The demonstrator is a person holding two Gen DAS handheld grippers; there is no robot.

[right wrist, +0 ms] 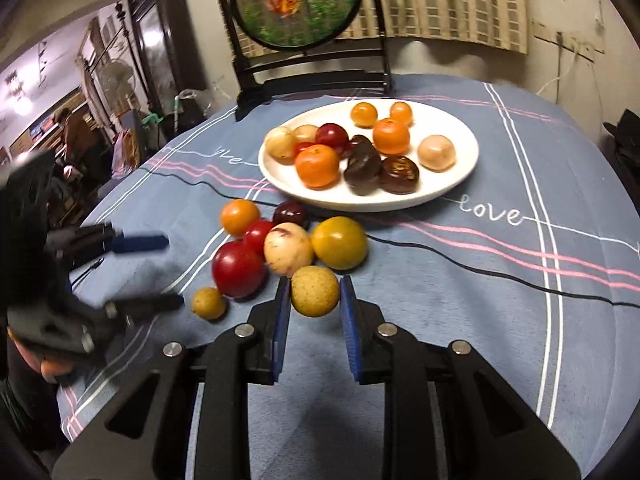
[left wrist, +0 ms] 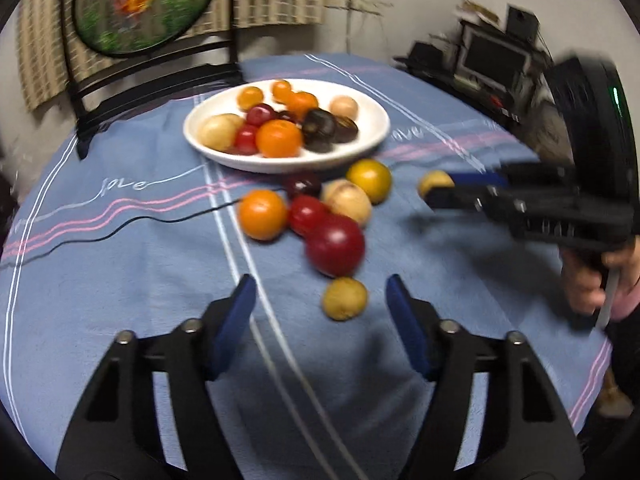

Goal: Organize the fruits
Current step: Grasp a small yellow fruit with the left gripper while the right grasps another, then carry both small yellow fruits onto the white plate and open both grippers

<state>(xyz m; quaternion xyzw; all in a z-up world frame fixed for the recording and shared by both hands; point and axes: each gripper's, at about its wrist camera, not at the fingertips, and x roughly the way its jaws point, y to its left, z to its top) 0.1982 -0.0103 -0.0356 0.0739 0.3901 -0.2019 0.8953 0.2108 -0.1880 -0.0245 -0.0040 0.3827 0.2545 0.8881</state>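
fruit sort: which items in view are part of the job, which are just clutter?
Job:
- white plate with fruit on it
- loose fruit cluster on the cloth
- speckled yellow fruit clamped in the right gripper
- small yellow fruit ahead of the open left gripper

Clutter:
- black cable
- chair
- round picture

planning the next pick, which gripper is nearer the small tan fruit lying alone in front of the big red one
Left. The left gripper has its open fingers just short of the small tan fruit. The right gripper is off to the side, shut on another tan fruit.
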